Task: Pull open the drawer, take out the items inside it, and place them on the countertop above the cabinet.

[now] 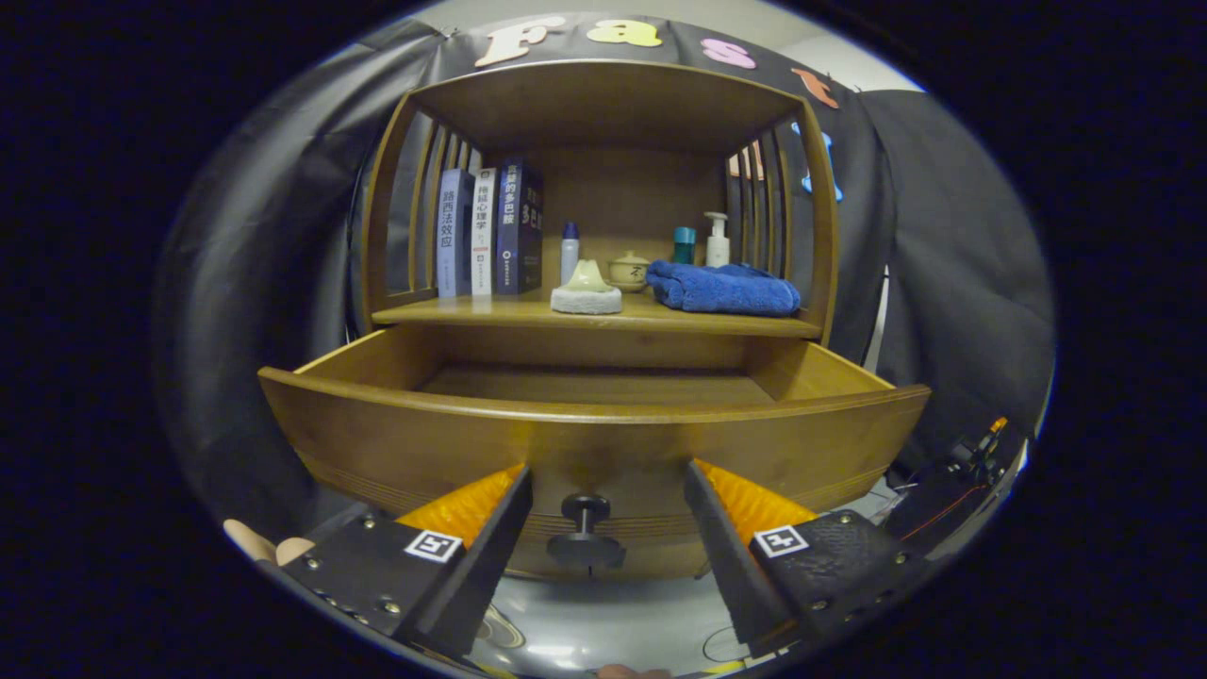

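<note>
Wooden cabinet with slatted sides (387,217) faces the camera; its wide wooden drawer (594,438) is pulled out, the visible part of its floor bare. The near part of the floor is hidden behind the drawer front.

The bench (453,311), the countertop above the drawer, carries, left to right:
- three upright books (486,231) against the left slats;
- slim white bottle with a blue cap (570,250);
- pale green cone-shaped object on a round white pad (586,288), near the front edge;
- small cream lidded jar (628,272), behind it;
- teal container (684,244) and white pump bottle (718,240), at the back;
- folded blue towel (724,288), at the right end.

The tongs (607,486) are spread wide, gripping nothing. The dark round drawer knob (586,533) sits between the two fingers, touching neither. Fingertips of a hand (264,545) show beside the left finger.
</note>
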Available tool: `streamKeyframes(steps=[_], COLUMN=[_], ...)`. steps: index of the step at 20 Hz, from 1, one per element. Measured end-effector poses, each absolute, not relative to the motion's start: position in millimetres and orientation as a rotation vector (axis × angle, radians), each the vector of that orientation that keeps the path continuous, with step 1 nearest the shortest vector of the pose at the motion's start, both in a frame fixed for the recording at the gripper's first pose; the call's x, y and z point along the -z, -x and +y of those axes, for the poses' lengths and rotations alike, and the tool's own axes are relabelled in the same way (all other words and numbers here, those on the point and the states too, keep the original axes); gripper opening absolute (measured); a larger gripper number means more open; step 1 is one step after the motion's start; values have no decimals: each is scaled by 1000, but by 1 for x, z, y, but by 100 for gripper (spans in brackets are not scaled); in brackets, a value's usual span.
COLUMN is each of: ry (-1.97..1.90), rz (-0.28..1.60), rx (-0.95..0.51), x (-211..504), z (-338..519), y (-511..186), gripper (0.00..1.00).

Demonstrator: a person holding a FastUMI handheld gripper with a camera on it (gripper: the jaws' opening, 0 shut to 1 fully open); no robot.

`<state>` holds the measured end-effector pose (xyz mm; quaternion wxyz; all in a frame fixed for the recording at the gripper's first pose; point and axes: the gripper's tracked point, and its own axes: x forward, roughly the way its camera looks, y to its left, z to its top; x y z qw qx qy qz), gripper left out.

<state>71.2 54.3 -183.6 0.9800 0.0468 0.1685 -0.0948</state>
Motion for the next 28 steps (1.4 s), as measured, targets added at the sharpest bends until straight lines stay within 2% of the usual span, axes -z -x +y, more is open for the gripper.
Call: streamKeyframes(steps=[6, 16, 28], ry=[-66, -69, -64], rz=[302, 304, 273], rx=[188, 199, 200], x=[177, 188, 191], z=[53, 41, 37], y=[-96, -178, -212], gripper=[97, 97, 97])
